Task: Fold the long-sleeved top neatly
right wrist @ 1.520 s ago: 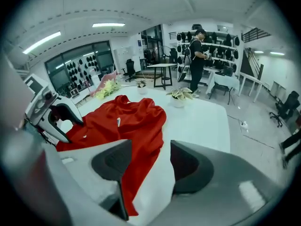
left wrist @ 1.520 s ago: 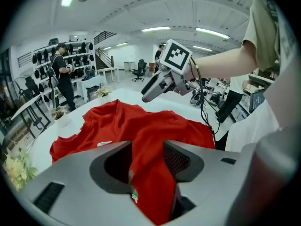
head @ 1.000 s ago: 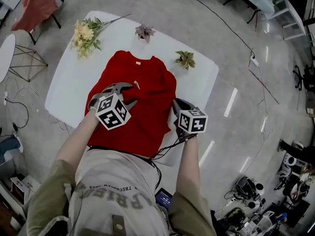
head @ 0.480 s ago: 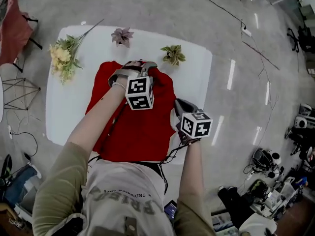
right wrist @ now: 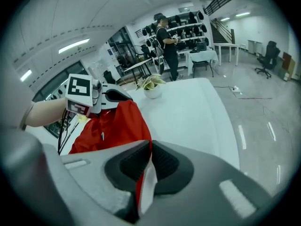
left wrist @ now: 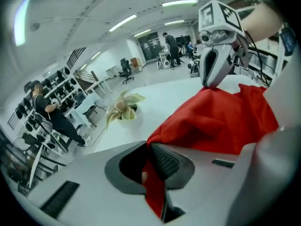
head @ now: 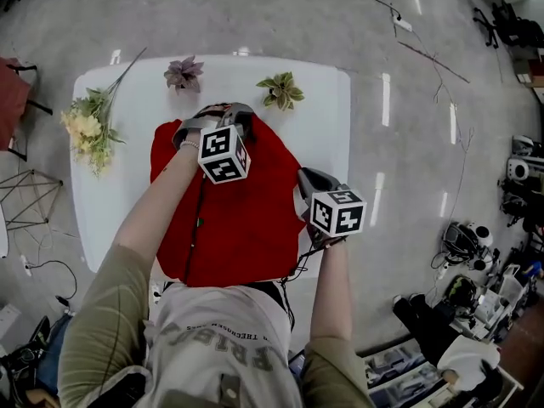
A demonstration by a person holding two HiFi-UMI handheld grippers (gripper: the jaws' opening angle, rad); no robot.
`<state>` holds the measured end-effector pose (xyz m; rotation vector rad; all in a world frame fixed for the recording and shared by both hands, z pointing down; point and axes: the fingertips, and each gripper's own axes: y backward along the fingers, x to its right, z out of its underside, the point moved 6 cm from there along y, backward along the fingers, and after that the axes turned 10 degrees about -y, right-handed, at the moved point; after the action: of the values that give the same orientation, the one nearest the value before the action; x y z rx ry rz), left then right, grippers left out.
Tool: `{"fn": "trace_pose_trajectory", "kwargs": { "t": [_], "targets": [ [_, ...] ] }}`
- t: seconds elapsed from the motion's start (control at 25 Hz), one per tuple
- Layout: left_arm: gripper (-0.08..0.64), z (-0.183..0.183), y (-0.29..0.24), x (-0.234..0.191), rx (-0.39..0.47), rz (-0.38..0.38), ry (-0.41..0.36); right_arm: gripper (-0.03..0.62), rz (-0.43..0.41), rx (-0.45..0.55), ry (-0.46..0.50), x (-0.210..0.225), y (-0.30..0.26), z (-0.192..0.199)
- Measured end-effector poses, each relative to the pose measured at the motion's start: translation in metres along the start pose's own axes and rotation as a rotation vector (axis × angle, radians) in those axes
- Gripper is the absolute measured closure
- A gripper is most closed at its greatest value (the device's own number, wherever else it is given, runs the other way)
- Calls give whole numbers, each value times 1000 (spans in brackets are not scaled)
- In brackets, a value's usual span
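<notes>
Head view: one white table [head: 340,126] carries one red top [head: 246,219], spread over its middle with the hem at the near edge. My two grippers both pinch it. My left gripper [head: 217,111] sits at the far, collar end; its jaws have just been closing and press a fold of red cloth between the pads. My right gripper [head: 303,182] is at the top's right edge, jaws pressed together on the cloth there. One bunch of flowers [head: 87,126] lies at the table's left edge. Two small plants, one purple [head: 183,72] and one green [head: 280,90], stand along the far edge.
</notes>
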<state>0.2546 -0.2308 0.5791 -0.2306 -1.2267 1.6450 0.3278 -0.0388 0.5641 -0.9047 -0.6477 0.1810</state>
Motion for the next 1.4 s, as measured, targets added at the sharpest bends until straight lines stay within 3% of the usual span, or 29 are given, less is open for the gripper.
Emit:
{"fn": "trace_pose_trajectory", "kwargs": {
  "t": [0.28, 0.44, 0.52, 0.64, 0.68, 0.92, 1.12, 1.32, 1.4],
  "targets": [
    [516, 5, -9, -4, 16, -40, 88, 575, 144, -27, -11, 7, -18, -1],
    [394, 15, 21, -13, 40, -109, 252, 572, 158, -32, 31, 6, -21, -2],
    [390, 29, 52, -12, 52, -138, 350, 531, 132, -8, 65, 5, -16, -4],
    [390, 52, 110, 4, 64, -178, 475, 390, 28, 25, 105, 0, 3, -7],
    [390, 58, 130, 14, 67, -186, 510, 357, -11, 28, 129, -4, 10, -6],
    [385, 76, 223, 135, -44, -153, 618, 354, -159, -11, 385, -36, 50, 20],
    [358, 53, 220, 259, -126, -92, 857, 354, -243, -65, 515, -47, 56, 42],
    [356, 47, 190, 294, -219, -109, 978, 354, -235, -117, 516, -43, 57, 71],
    [431, 49, 188, 296, -255, -120, 996, 354, -241, -117, 525, -46, 59, 75]
  ]
}}
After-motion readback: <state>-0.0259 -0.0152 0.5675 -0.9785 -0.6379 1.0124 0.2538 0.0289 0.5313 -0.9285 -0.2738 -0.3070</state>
